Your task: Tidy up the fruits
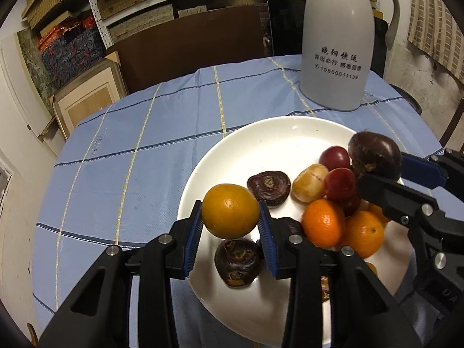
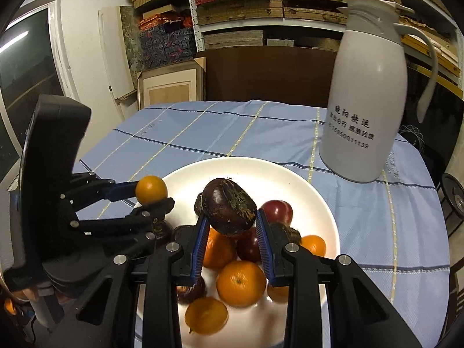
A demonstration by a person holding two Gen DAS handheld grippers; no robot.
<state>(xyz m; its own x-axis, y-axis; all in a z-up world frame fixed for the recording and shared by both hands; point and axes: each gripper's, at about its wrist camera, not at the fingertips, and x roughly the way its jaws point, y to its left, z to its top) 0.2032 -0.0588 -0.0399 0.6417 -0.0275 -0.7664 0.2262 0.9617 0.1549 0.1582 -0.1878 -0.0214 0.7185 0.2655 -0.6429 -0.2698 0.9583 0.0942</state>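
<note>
Our left tool [image 1: 230,217] is clamped on an orange [image 1: 230,210], its blue pads [image 1: 195,233] pressing both flanks, and the fruit hangs over the left rim of the white plate [image 1: 278,133]. Just below the tool's tips a dark water chestnut [image 1: 238,262] lies on the plate, and another [image 1: 269,189] lies just ahead of the tips to the right. Further right of the tool, two tangerines [image 1: 324,222], a pale yellowish fruit [image 1: 309,182] and red plums [image 1: 340,184] sit heaped together, touching.

Our right tool [image 2: 230,226] is clamped on a dark purple water chestnut [image 2: 229,210], held above the middle of the plate [image 2: 290,174]. Under and behind its fingers lie more tangerines [image 2: 241,282] and a plum [image 2: 277,210]. From this tool, the left tool [image 2: 152,195] stands near on the left, at the plate's left rim, with its orange [image 2: 151,189] gripped.

Ahead of both tools the worktop, under a blue checked cloth [image 1: 145,145], is bare to its far edge. To the left of our left tool the cloth also lies free up to the rounded edge. Ahead and to the right of the right tool a white thermos jug [image 2: 366,92] stands near the far right edge, close behind the plate's rim.
</note>
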